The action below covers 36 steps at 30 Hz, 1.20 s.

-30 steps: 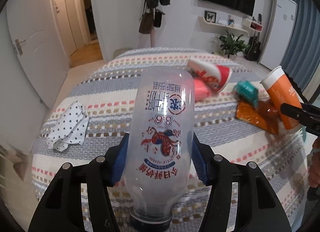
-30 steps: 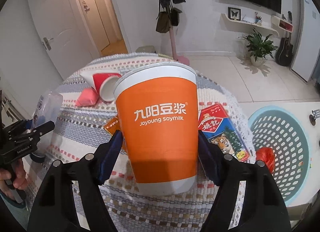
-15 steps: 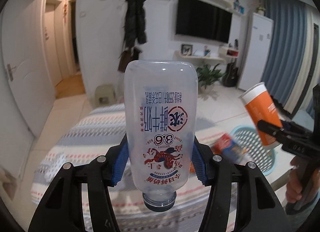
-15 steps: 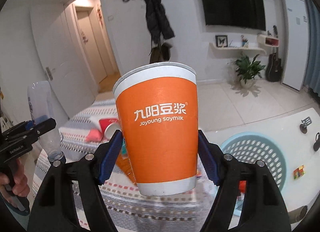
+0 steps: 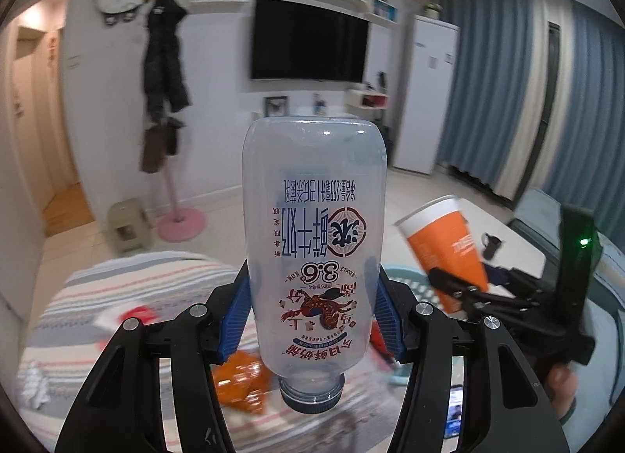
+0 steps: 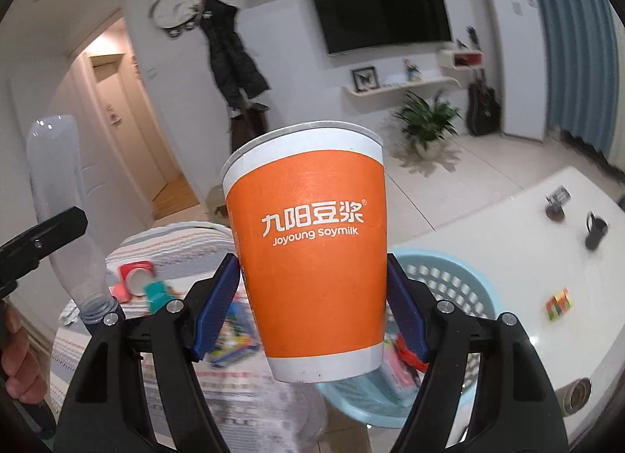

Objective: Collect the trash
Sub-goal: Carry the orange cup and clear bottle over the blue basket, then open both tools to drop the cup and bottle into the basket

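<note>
My left gripper (image 5: 312, 316) is shut on an empty clear plastic milk bottle (image 5: 314, 242), held cap-down and base-up above the striped bed. My right gripper (image 6: 312, 304) is shut on an orange paper soymilk cup (image 6: 312, 257), upright, its blue pads pressing both sides. In the left wrist view the cup (image 5: 445, 246) and the right gripper (image 5: 461, 293) show at the right. The right wrist view catches the bottle (image 6: 62, 211) at the left edge. A light blue perforated basket (image 6: 449, 289) with some rubbish in it sits just behind and below the cup.
On the striped bed (image 6: 187, 242) lie a red-and-white cup (image 6: 134, 277), a teal piece (image 6: 156, 291), a blue packet (image 6: 234, 332) and an orange wrapper (image 5: 240, 386). A white table (image 6: 547, 269) on the right carries a dark mug (image 6: 595, 232) and a puzzle cube (image 6: 558, 302).
Both grippers have lifted off the bed with their loads and swung right. The bed has dropped low in both views and the blue basket now sits right behind the cup.
</note>
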### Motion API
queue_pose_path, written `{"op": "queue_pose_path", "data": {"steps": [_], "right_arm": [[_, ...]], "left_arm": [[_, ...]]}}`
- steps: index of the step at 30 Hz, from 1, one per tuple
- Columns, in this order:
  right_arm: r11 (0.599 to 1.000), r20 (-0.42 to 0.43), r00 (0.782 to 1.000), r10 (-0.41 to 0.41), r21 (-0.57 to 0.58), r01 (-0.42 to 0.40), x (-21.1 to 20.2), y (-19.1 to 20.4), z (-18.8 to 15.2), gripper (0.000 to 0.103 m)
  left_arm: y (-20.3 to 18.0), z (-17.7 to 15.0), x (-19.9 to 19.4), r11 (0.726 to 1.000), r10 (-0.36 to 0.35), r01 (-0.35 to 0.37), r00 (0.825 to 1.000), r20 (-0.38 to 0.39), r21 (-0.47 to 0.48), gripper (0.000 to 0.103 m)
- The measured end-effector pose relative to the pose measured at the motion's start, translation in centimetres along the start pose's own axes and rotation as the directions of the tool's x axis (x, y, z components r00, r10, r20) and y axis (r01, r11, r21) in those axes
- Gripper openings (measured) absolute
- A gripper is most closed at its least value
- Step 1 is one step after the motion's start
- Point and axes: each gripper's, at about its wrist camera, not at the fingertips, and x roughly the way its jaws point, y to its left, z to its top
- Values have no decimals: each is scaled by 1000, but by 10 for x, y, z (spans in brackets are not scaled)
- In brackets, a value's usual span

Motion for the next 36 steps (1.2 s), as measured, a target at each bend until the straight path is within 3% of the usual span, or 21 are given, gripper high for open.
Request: {"op": "queue_pose_path", "data": {"steps": [6, 16, 27, 31, 36], "right_arm": [[997, -47, 998, -45, 59, 47, 16, -47, -12, 70], [981, -144, 987, -75, 168, 99, 45, -105, -40, 70], [973, -197, 978, -75, 198, 115, 64, -113, -50, 72], [971, -206, 976, -74, 208, 118, 65, -115, -53, 72], [972, -204, 976, -79, 199, 120, 59, -110, -53, 72]], "left_arm": [[-39, -12, 55, 997, -78, 79, 994, -75, 19, 54], [-43, -33, 132, 987, -157, 149, 967, -199, -52, 54], [-43, -43, 150, 988, -155, 147, 955, -251, -49, 55], [-41, -45, 145, 988, -155, 144, 959, -238, -61, 63], [-35, -46, 133, 988, -151, 139, 963, -225, -65, 63]]}}
